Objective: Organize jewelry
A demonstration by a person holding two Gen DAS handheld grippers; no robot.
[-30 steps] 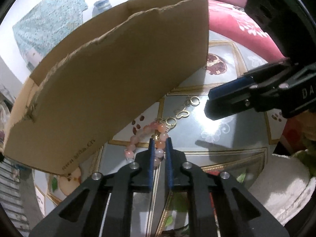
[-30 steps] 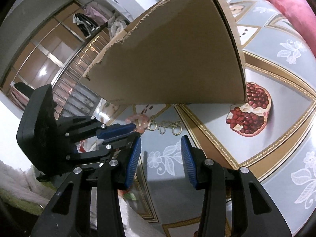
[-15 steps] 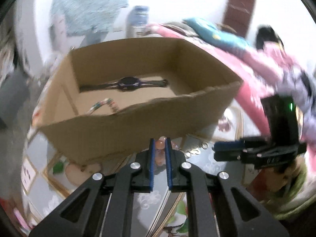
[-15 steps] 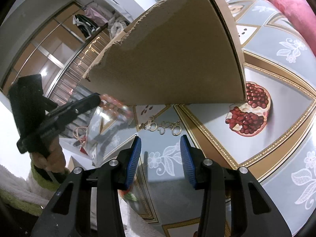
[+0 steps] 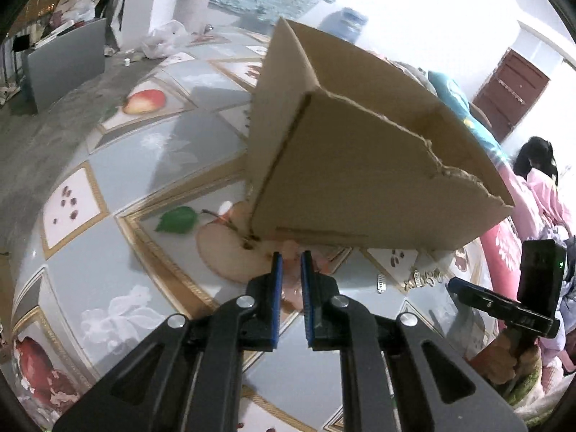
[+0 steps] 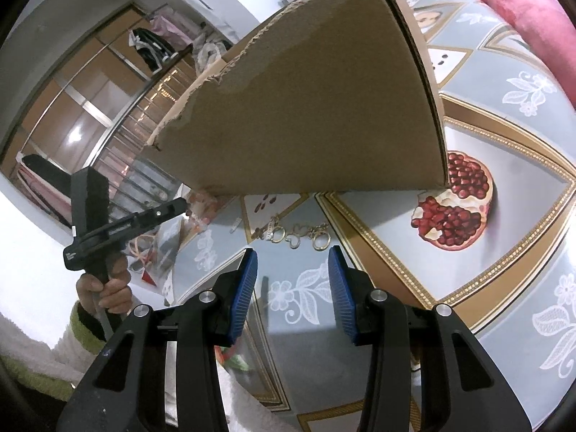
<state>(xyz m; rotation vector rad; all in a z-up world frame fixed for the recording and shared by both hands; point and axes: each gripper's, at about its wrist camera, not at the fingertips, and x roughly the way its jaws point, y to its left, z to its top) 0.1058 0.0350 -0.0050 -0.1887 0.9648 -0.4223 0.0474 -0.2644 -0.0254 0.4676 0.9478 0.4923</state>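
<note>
Pink beads of a bracelet [image 5: 290,289] show blurred between the blue pads of the left gripper [image 5: 289,270], whose jaws are pressed nearly together and pinch the strand; the beads look pale, rounded and rosy, and hang just in front of the lower edge of the cardboard box [image 5: 360,180]. That box is plain brown corrugated board with a ragged, torn top rim, standing on the tablecloth [image 5: 151,158], a glossy grey-blue sheet printed with fruit and white flowers inside gold borders. Seen from the right wrist, the left gripper [image 6: 185,208] is held up at the left by a hand [image 6: 108,289] in a fluffy white and green sleeve [image 6: 46,342], with the pink beads at its tip near the box's corner. Further right, a gold chain of linked rings [image 6: 297,234] lies flat on the cloth, just beyond the right gripper [image 6: 292,262], whose blue pads stand spread apart with nothing between them. A printed pomegranate [image 6: 457,205] lies beside the box's right corner.
</note>
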